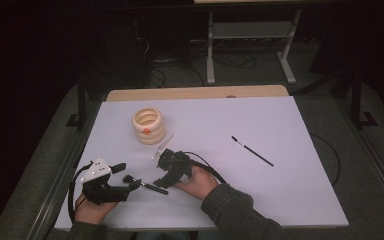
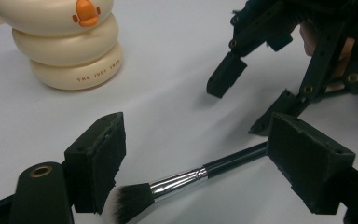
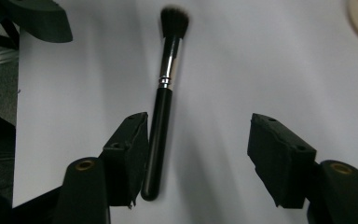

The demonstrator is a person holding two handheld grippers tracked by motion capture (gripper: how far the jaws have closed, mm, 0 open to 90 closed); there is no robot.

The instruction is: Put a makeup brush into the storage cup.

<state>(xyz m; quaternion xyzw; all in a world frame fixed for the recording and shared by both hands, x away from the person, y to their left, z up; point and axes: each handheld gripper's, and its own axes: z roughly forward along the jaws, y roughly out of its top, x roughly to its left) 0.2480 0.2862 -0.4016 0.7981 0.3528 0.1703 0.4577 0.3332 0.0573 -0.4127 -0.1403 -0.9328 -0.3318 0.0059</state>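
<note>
Lying flat between both grippers' spread jaws, makeup brush (image 3: 164,100) unclamped

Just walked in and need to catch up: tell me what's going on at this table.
A person works at a white table with a gripper in each hand. A black-handled makeup brush lies flat between them. The right gripper is open, its jaws astride the handle end without clamping it. The left gripper is open too, at the bristle end. A cream ring-stacked holder stands behind, and a thin brush lies off to the right.
</note>
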